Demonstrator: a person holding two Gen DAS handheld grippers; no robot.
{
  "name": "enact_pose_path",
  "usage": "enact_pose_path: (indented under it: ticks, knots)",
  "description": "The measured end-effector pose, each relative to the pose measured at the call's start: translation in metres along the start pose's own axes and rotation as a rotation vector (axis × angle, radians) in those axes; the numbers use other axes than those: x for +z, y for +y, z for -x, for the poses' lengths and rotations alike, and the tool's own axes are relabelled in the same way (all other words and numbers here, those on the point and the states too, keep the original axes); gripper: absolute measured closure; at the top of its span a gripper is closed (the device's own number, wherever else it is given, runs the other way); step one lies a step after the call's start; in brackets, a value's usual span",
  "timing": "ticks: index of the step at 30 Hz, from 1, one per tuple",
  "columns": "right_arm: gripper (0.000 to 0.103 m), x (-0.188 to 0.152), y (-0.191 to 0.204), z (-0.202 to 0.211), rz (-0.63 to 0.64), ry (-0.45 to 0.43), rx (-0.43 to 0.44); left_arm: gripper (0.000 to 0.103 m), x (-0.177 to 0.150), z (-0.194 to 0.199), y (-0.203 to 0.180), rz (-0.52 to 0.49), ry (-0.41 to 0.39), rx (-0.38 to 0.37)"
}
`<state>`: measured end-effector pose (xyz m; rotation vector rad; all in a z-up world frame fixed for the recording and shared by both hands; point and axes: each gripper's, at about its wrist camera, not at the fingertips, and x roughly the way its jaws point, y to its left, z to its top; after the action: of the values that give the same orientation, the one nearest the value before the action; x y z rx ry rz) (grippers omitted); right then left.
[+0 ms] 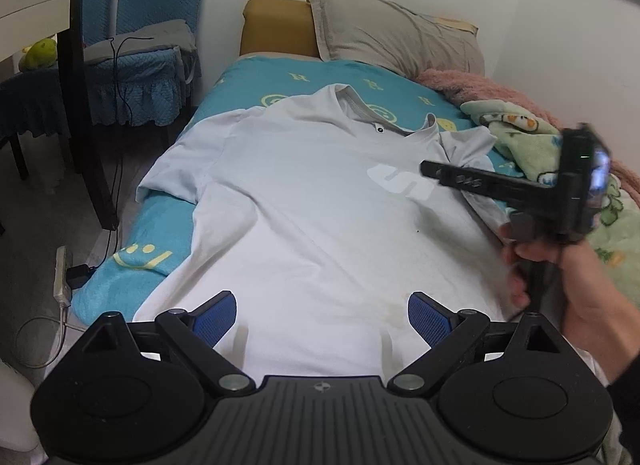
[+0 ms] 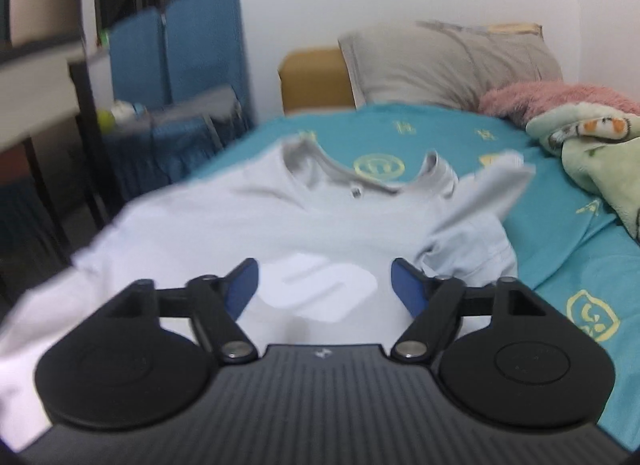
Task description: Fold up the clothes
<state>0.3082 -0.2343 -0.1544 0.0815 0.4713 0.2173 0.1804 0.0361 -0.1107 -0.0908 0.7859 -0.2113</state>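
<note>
A pale white T-shirt (image 1: pixel 304 201) with a white "S" logo lies spread face up on the bed, collar toward the pillow; its right sleeve is crumpled. It also shows in the right wrist view (image 2: pixel 248 217). My left gripper (image 1: pixel 322 313) is open and empty, hovering over the shirt's lower hem. My right gripper (image 2: pixel 324 285) is open and empty above the logo on the chest; in the left wrist view it (image 1: pixel 430 169) is seen from the side, held by a hand at the right, near the crumpled sleeve (image 2: pixel 476 249).
The bed has a teal sheet (image 1: pixel 256 77) with yellow prints. A grey pillow (image 1: pixel 396 37), a pink blanket (image 1: pixel 472 87) and a green patterned blanket (image 1: pixel 520 133) lie at the head and right side. Blue-covered chairs (image 1: pixel 140 53), cables and a power strip (image 1: pixel 61 277) stand left of the bed.
</note>
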Motion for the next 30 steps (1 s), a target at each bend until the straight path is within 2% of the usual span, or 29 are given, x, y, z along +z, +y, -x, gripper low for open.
enact_pose_path:
  ticks: [6,11,14,16,20,23,27,30]
  knots:
    - [0.028,0.019,-0.03,0.082,-0.253,-0.005,-0.081,0.009,-0.009,0.012,-0.011,-0.088,-0.027,0.012]
    - [0.027,0.023,-0.045,0.185,-0.487,-0.002,-0.17,0.01,-0.016,0.007,-0.038,-0.229,-0.007,0.0]
    - [0.027,0.013,-0.042,0.244,-0.502,-0.075,-0.188,0.012,-0.01,-0.005,-0.059,-0.274,0.003,-0.008]
    - [0.026,0.003,-0.045,0.267,-0.522,-0.108,-0.215,0.012,-0.001,-0.021,-0.079,-0.326,-0.009,0.0]
    - [0.026,-0.005,-0.065,0.281,-0.575,-0.16,-0.247,0.023,0.023,-0.06,-0.125,-0.428,-0.022,-0.003]
    - [0.026,-0.008,-0.081,0.273,-0.583,-0.193,-0.292,0.025,0.045,-0.094,-0.167,-0.511,-0.055,-0.014]
    - [0.026,-0.022,-0.109,0.249,-0.634,-0.16,-0.297,0.031,0.073,-0.148,-0.227,-0.654,-0.076,-0.04]
    - [0.026,-0.031,-0.124,0.231,-0.651,-0.135,-0.302,0.031,0.086,-0.187,-0.263,-0.769,-0.096,-0.038]
